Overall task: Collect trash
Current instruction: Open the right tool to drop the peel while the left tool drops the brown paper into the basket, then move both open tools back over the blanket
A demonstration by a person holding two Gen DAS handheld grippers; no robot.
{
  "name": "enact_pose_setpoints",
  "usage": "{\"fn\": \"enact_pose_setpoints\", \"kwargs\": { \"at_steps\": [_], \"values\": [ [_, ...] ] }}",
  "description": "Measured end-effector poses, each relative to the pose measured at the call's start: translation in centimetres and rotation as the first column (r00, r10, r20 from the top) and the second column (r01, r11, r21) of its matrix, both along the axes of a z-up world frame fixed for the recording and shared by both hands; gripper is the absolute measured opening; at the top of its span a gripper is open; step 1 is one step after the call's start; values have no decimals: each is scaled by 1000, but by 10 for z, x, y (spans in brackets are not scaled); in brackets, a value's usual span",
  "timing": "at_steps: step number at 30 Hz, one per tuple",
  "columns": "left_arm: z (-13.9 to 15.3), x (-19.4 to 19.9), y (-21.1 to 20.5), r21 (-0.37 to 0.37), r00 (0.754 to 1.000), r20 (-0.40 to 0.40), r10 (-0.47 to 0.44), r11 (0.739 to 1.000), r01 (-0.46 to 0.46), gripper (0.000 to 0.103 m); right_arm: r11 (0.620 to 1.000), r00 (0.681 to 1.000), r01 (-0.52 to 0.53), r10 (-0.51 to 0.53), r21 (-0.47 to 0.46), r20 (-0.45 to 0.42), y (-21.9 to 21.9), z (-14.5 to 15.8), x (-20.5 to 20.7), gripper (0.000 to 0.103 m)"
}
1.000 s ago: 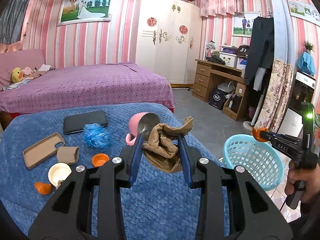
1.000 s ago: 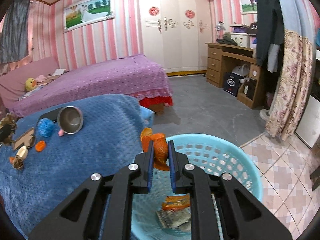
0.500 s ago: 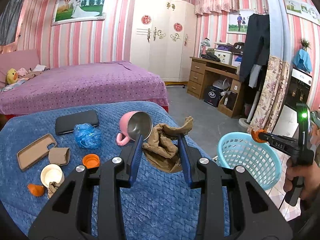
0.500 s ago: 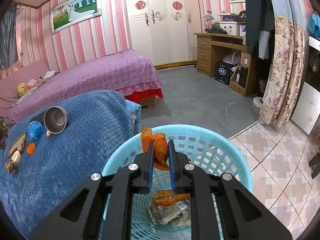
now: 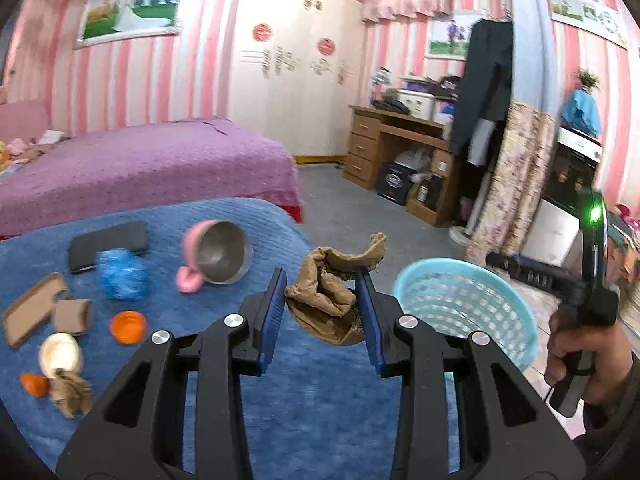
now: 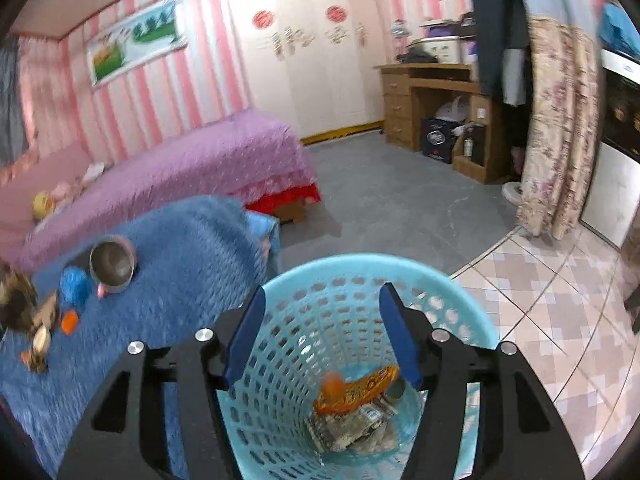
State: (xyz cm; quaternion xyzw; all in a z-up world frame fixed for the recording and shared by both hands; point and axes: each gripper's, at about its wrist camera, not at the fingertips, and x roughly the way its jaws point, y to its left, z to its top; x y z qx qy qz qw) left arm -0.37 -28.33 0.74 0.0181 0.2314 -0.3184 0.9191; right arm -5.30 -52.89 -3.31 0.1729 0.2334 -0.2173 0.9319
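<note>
The left tool [image 5: 322, 312] clamps a crumpled brown paper bag [image 5: 332, 300] between its blue pads, held above a blue blanket-covered surface [image 5: 312, 392]. The right tool [image 6: 322, 332], gripped by a hand [image 5: 580, 344], hangs over a light blue plastic basket [image 6: 280, 360]; its jaws are opening with nothing between them. An orange scrap [image 6: 332, 386] is inside the basket, above an orange wrapper [image 6: 360, 388] and other litter at the bottom. The basket stands on the floor just beside the surface. On the surface lie a tipped pink mug [image 5: 214, 254], a blue plastic wad [image 5: 120, 278], an orange cap [image 5: 128, 326] and a dark phone [image 5: 106, 242].
</note>
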Motion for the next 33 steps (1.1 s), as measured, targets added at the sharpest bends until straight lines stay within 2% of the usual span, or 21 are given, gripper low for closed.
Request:
{"fn": "enact_pose_setpoints", "kwargs": {
  "at_steps": [5, 8, 10, 11, 12, 14, 16, 20, 23, 26, 31, 33],
  "values": [
    [-4, -7, -56, -49, 993, -15, -117, 992, 116, 35, 986, 985, 157, -161, 60, 59, -28, 1, -23, 60],
    [-13, -10, -93, -40, 986, -25, -164, 986, 163, 35, 969, 966, 231, -239, 92, 94, -43, 2, -38, 60],
    [-25, -10, -117, -47, 978, -60, -199, 979, 196, 38, 959, 955, 264, -275, 102, 110, -50, 2, -44, 60],
    [-33, -10, -130, -46, 968, -89, -234, 972, 231, 47, 955, 950, 280, -290, 98, 117, -52, 2, -46, 60],
    [-41, -11, -143, -34, 955, -119, -271, 963, 269, 65, 953, 947, 288, -298, 91, 122, -53, 3, -48, 60],
    [-51, -18, -158, 14, 955, -112, -274, 961, 278, 77, 952, 943, 303, -306, 43, 129, -49, 8, -46, 60],
    [-53, -22, -163, 48, 958, -93, -272, 960, 277, 79, 959, 951, 282, -281, 14, 129, -43, 10, -41, 60],
    [-45, -16, -141, 48, 978, -71, -197, 979, 201, 80, 976, 971, 218, -215, -18, 109, -29, 11, -27, 60],
    [-34, -4, -105, 25, 993, -63, -105, 994, 106, 80, 987, 982, 161, -157, -31, 104, -10, 15, -17, 63],
    [-21, 5, -55, 39, 999, -40, 5, 999, -4, 80, 997, 995, 49, -43, -63, 94, 23, 18, 4, 64],
    [-1, 13, 31, 38, 988, 5, 154, 987, -155, 80, 980, 984, -171, 175, -104, 28, 96, 14, 43, 68],
    [1, 20, 72, 43, 972, 13, 234, 971, -235, 82, 966, 967, -254, 255, -51, 13, 123, 10, 54, 72]
  ]
}}
